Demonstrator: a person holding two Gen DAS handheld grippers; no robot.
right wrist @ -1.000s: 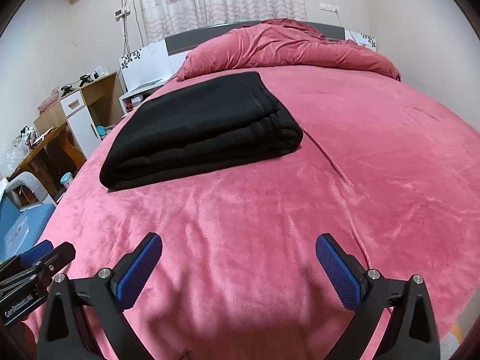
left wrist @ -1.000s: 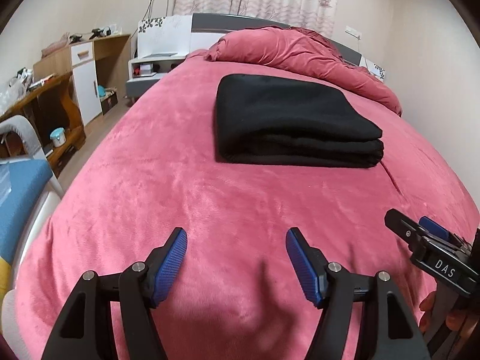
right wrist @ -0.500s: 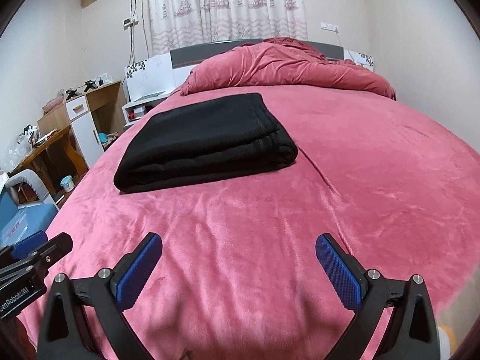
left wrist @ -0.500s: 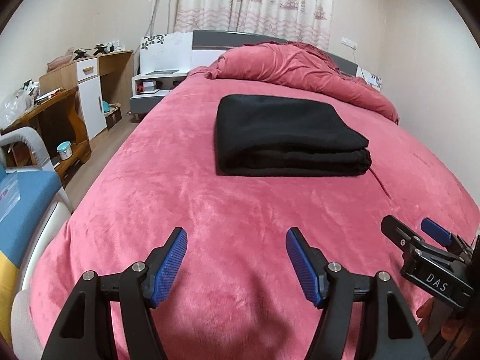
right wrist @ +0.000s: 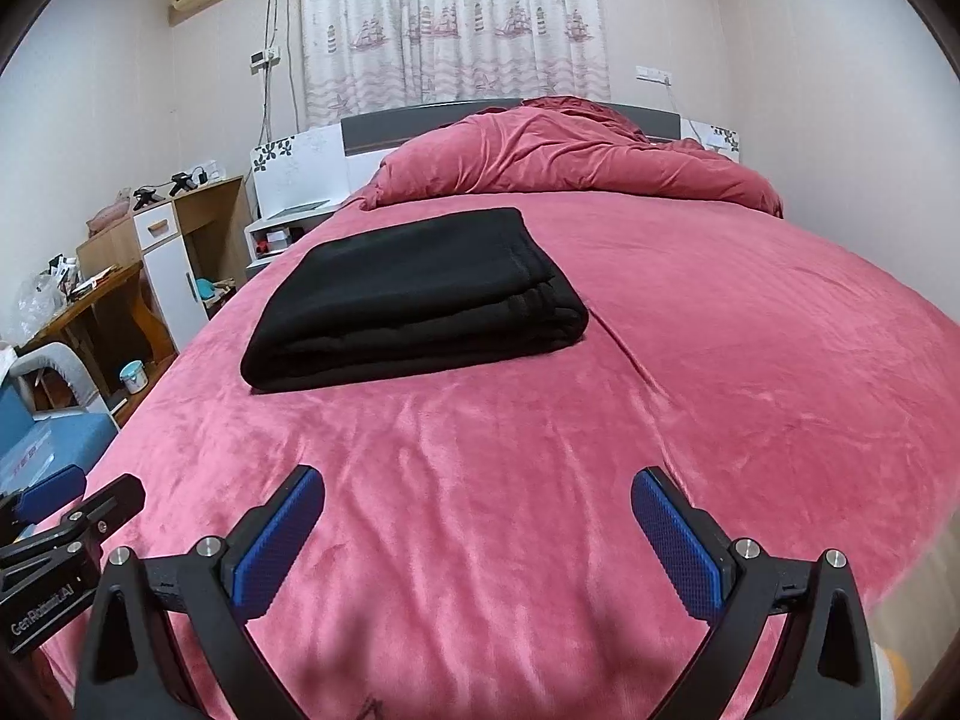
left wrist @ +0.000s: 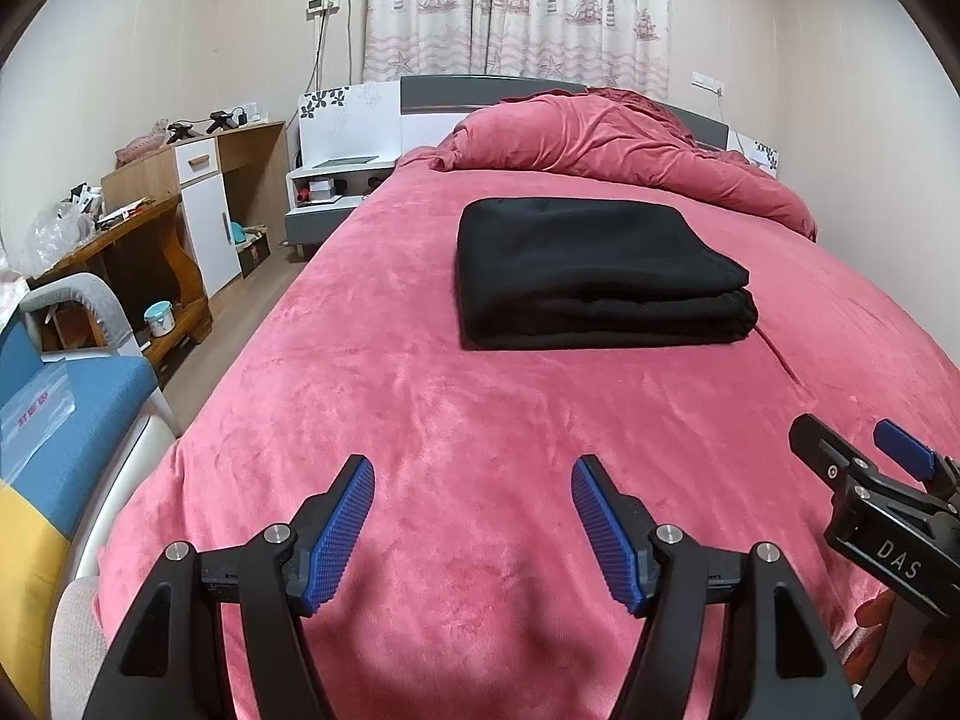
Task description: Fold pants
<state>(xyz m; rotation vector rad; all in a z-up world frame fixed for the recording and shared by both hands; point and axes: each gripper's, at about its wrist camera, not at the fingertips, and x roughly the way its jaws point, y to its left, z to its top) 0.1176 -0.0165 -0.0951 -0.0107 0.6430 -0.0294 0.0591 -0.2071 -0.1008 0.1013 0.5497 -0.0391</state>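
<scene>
The black pants (left wrist: 588,270) lie folded in a neat rectangular stack on the pink bed cover (left wrist: 420,408); they also show in the right wrist view (right wrist: 414,300). My left gripper (left wrist: 474,480) is open and empty, well short of the pants, above the near part of the bed. My right gripper (right wrist: 477,489) is open and empty too, also back from the stack. The right gripper shows at the right edge of the left wrist view (left wrist: 864,468). The left gripper shows at the left edge of the right wrist view (right wrist: 66,516).
A bunched pink duvet (left wrist: 612,150) lies at the headboard. A wooden desk and cabinet (left wrist: 180,210) stand along the left wall. A blue and yellow sofa (left wrist: 54,420) sits beside the bed's near left corner.
Both grippers have drawn back and tilted up from the bed. The folded pants look farther away and have not moved. Both grippers stay open.
</scene>
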